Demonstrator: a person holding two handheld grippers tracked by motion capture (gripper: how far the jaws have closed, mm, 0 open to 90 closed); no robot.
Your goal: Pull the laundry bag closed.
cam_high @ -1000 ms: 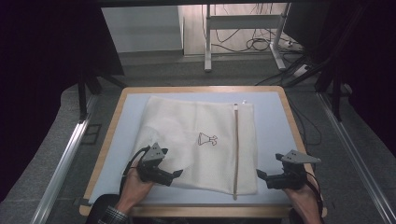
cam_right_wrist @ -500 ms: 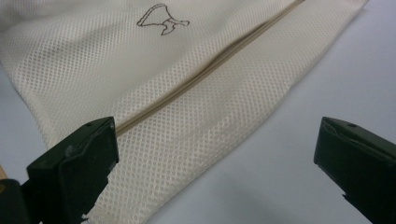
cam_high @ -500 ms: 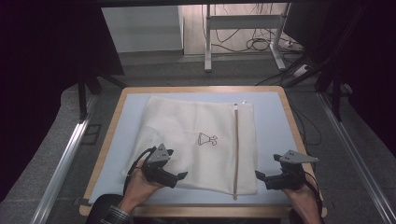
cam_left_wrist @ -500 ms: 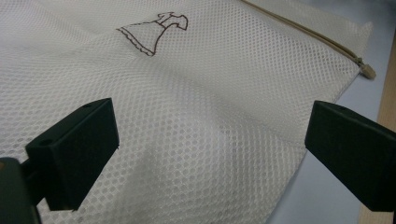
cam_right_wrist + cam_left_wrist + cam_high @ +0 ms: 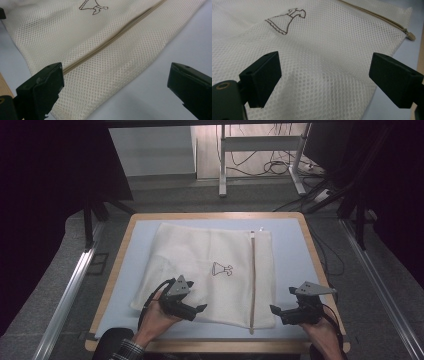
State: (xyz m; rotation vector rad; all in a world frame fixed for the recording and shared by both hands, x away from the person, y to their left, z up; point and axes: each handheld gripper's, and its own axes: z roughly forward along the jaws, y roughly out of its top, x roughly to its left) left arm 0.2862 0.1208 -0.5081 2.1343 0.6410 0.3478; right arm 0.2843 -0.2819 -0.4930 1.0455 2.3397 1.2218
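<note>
Left gripper [image 5: 199,309], lower left: jaws wide but closing in, hovering over mesh laundry bag [image 5: 210,270], nothing pinched. Right gripper [image 5: 276,310], lower right: jaws gaping beside bag's near corner. Bag lying mid-frame on blue mat [image 5: 292,250]; zipper [image 5: 252,275] probably shut. Pinching one layer only is advisable.

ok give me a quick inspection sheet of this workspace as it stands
surface: pale blue mat on a wood-edged table.
job's things: white mesh laundry bag lying flat, dress print up, zip shut, its pull at the far end.
clutter: nothing seen.
grippers: left gripper over the bag's near left part, jaws open and just closing a little, mesh beneath them, not pinched; right gripper open at the bag's near right corner.
cables: one trails from each gripper; more on the floor beyond.
surroundings: dark, metal rails either side.
</note>
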